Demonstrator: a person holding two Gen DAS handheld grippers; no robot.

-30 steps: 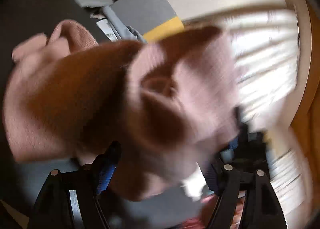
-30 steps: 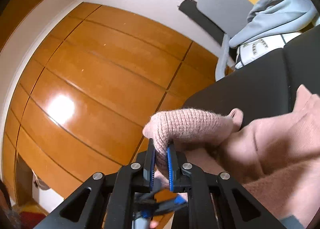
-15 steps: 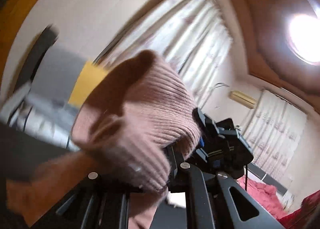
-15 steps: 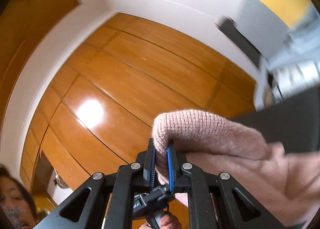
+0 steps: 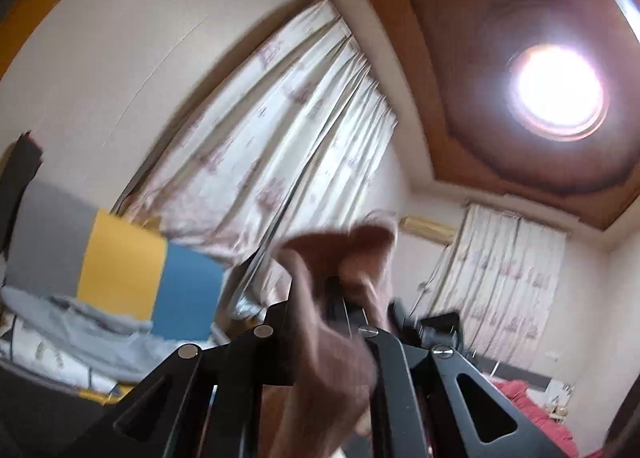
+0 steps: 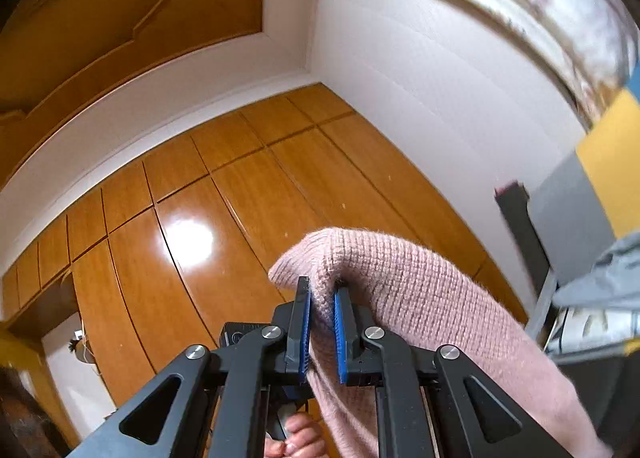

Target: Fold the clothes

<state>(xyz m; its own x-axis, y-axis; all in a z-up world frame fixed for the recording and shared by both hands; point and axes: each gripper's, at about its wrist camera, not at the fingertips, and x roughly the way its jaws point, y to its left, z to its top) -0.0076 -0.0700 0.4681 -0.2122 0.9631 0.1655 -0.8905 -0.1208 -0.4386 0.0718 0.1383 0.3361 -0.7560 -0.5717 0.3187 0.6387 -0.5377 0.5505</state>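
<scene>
A pink knitted sweater [image 6: 404, 290] hangs between both grippers, held high in the air. My right gripper [image 6: 322, 298] is shut on a ribbed edge of it, the knit pinched between the blue pads [image 6: 340, 334] and draping off to the right. In the left wrist view my left gripper [image 5: 334, 298] is shut on another part of the sweater [image 5: 332, 342], which bunches over the jaws and hides the fingertips. That view is blurred by motion. Both cameras look upward at walls and ceiling.
Patterned curtains [image 5: 288, 129] and a lit ceiling lamp [image 5: 560, 89] fill the left wrist view. Grey clothing [image 5: 80, 330] lies on a surface by a yellow and blue panel [image 5: 124, 266]. Wooden wardrobe doors [image 6: 240, 217] stand ahead of the right gripper. A hand [image 6: 296, 442] shows below it.
Both grippers have risen with the sweater, and the views now tilt up to ceiling and wall. The left gripper has gone from open around the bunched knit to shut on it.
</scene>
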